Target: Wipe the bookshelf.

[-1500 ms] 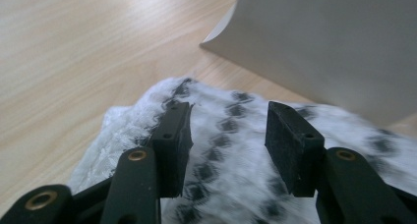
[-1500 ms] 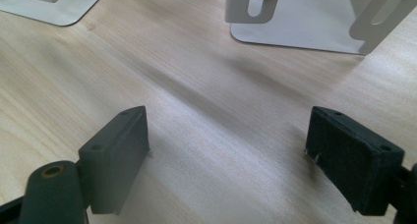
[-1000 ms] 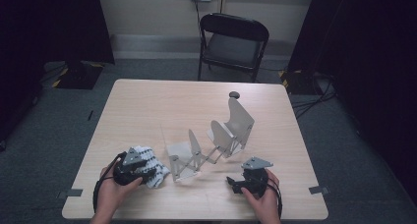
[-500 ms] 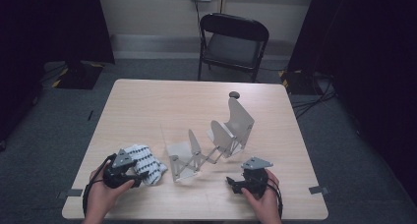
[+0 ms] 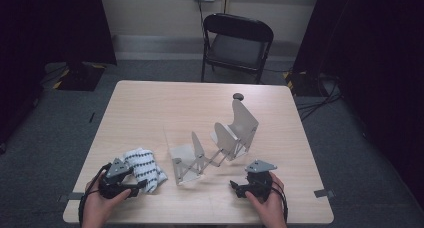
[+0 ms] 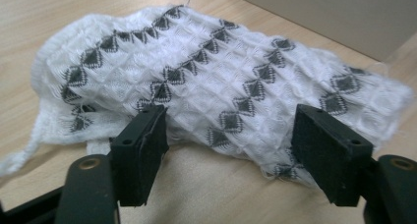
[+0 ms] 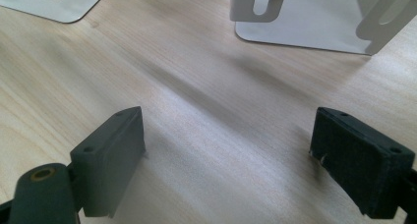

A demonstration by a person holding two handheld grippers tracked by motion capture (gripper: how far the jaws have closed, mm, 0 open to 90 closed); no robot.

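Left gripper [image 6: 228, 150] spread, just been opening, pads clear of the white waffle-weave cloth with dark diamond pattern [image 6: 216, 81], lying crumpled at the wooden table's [image 5: 150, 108] near-left corner. Right gripper [image 7: 228, 160] spread, empty. Risk: snagging loose threads, dragging the cloth off the edge.

Left tool [image 5: 142, 184]: held in your left hand [image 5: 100, 208] at the table's near left edge, pointing right and slightly away from you. Jaws apart, just been opening, pads pressing on nothing; in the left gripper view [image 6: 231, 140] their tips stand at the near edge of a cloth [image 6: 211, 81], which lies ahead of them rather than gripped.

Right tool [image 5: 234, 186]: held in your right hand [image 5: 267, 205] at the near right edge, pointing left. Jaws wide apart [image 7: 226, 150], bare table between them.
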